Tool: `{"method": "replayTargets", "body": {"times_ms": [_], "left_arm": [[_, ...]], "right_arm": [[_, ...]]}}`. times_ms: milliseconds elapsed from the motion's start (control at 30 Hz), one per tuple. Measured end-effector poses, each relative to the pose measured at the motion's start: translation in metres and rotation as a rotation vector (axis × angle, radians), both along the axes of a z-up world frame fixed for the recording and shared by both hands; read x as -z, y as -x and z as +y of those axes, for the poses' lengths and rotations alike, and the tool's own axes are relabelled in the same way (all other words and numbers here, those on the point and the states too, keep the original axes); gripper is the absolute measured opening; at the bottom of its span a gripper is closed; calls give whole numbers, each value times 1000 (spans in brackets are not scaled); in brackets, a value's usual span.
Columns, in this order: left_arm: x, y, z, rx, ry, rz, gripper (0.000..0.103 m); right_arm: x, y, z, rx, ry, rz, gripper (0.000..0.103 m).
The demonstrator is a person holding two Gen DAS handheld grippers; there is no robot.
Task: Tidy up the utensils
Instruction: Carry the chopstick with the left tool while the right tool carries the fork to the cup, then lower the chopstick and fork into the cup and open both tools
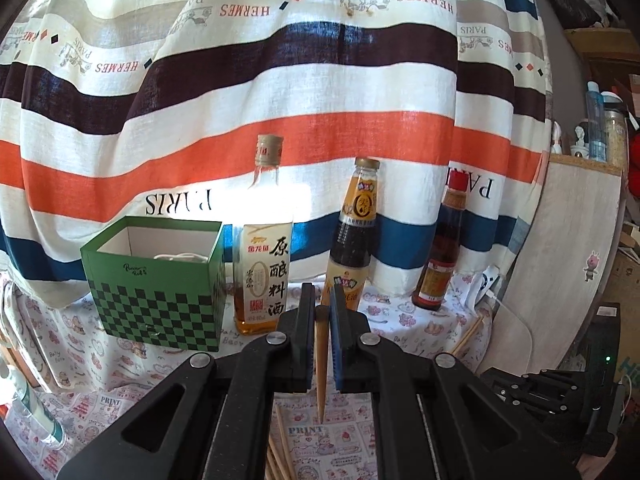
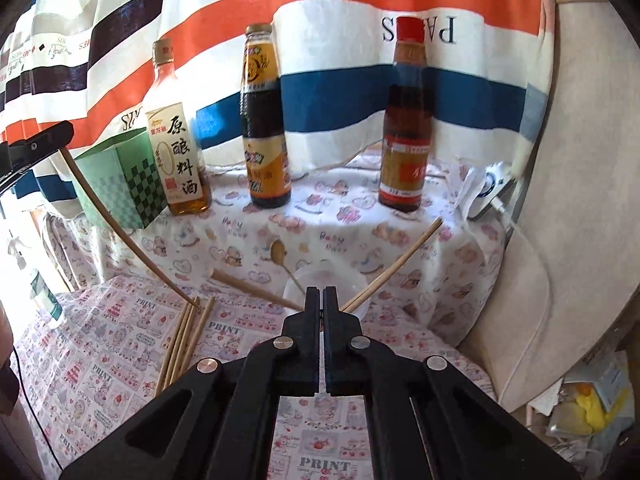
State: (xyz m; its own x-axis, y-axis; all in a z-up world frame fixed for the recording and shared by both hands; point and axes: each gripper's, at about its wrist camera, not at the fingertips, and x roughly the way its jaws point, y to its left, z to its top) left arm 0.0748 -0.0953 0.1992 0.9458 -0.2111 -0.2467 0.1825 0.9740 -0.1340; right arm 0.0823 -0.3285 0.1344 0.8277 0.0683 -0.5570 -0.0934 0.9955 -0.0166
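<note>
Left tongs (image 1: 321, 300) clamped on upright chopstick (image 1: 321, 364); right tongs (image 2: 321, 294) fully closed, empty, above table.

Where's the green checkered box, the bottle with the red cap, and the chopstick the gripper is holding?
Green checkered box (image 1: 160, 292): left wrist view, front checkered wall.
Red-capped bottle (image 2: 404, 132): right wrist view, dark glass body.
Held chopstick (image 1: 321, 360): left wrist view, shaft between the fingers of the left gripper (image 1: 321, 312).

Three bottles (image 2: 264, 120); one green box (image 1: 156, 280); one bowl (image 2: 326, 286); one wooden spoon (image 2: 280, 256); several chopsticks (image 2: 184, 340)
</note>
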Motion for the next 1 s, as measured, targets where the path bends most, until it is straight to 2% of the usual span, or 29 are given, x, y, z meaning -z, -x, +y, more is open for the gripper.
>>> {"method": "replayTargets", "body": {"times_ms": [67, 133, 267, 367, 567, 667, 867, 1000], "left_arm": [[-9, 4, 2, 0, 55, -41, 6], [-17, 3, 2, 14, 91, -74, 6], [-30, -20, -9, 61, 137, -56, 6], [-36, -36, -24, 62, 128, -75, 6], [-34, -63, -57, 111, 101, -105, 6], [-21, -82, -73, 169, 95, -53, 6], [32, -106, -93, 184, 65, 28, 6], [57, -114, -89, 183, 68, 93, 6]], "right_arm": [[-12, -4, -2, 40, 56, -12, 2], [-23, -8, -6, 44, 54, -32, 2], [-34, -21, -14, 59, 33, -48, 2], [-28, -36, -20, 72, -11, -21, 2], [8, -62, -26, 59, -79, 52, 2], [20, -70, -29, 53, -102, 67, 2], [38, -82, -36, 25, -168, 113, 2], [48, -85, -31, 9, -149, 140, 2]]}}
